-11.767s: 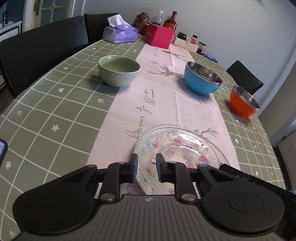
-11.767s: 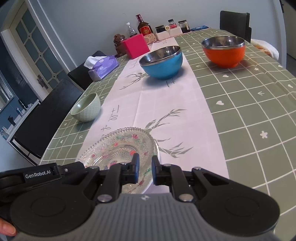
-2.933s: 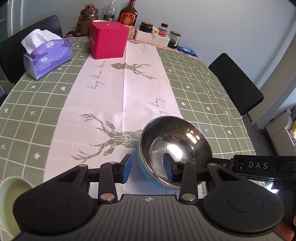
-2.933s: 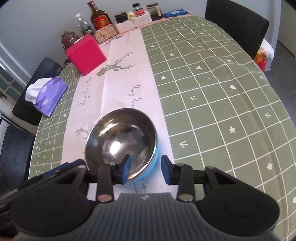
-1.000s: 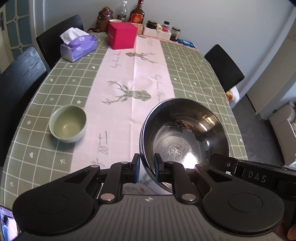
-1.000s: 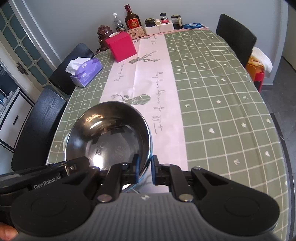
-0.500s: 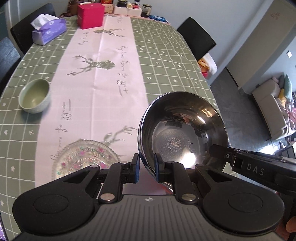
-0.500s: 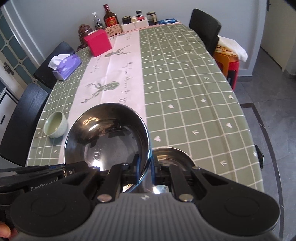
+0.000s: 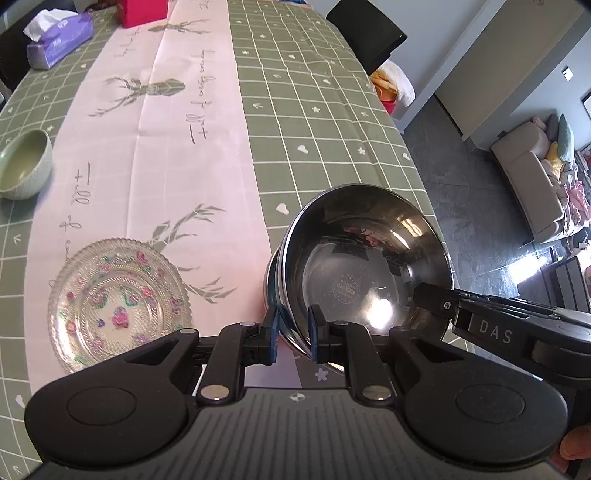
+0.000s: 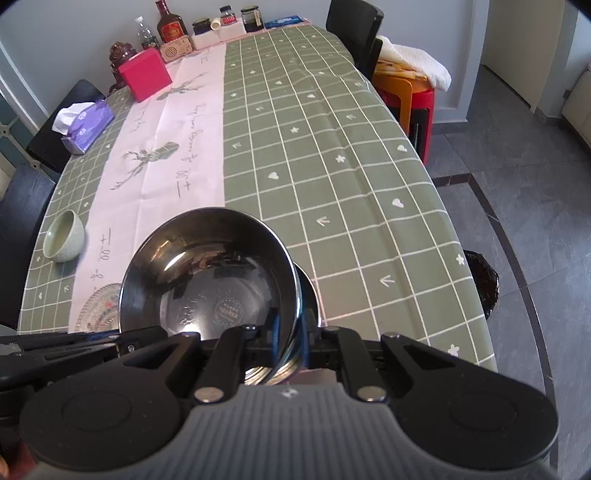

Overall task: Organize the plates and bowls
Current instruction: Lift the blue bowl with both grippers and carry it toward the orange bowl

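The blue steel bowl is held by both grippers at its rim. My left gripper is shut on its near rim. My right gripper is shut on the bowl's right rim. The bowl hangs over a second steel bowl, mostly hidden beneath it, near the table's front right edge. A patterned glass plate lies on the pink runner to the left. A green ceramic bowl sits farther left; it also shows in the right wrist view.
A purple tissue box, a red box, bottles and jars stand at the table's far end. Black chairs ring the table. The table edge drops to the floor at right.
Both grippers carried the blue bowl toward the table's near right edge and lower, over the second steel bowl. The glass plate came into view at left.
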Tool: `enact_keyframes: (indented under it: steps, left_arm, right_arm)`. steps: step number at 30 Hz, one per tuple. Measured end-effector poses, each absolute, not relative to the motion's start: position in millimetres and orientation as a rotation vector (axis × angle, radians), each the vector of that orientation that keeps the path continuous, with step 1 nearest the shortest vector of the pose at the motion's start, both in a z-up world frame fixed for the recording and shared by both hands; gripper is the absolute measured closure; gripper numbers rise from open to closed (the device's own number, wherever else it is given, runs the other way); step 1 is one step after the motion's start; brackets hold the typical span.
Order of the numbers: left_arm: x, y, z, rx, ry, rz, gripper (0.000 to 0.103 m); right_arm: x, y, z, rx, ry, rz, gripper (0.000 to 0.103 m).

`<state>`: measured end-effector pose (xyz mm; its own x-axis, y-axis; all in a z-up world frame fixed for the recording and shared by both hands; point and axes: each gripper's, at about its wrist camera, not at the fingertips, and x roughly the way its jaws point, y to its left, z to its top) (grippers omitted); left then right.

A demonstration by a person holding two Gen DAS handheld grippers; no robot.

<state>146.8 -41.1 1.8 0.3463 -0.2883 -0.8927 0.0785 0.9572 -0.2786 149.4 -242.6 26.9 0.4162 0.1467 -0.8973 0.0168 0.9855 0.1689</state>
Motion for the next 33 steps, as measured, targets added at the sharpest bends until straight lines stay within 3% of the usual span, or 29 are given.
enact_keyframes:
  steps: [27,33]
  left_arm:
    - [161.4,-40.6,-21.4,-0.232,1.271,-0.224,0.083]
    - [157.7,-42.0,-15.0,-0.199,1.24,-0.242,0.073]
  right_arm:
    - [160.1,-249.0,-2.0,0.184,1.204,0.075,0.089]
    - [159.3,-253.2,5.1,0.203,1.183,0.058,0.07]
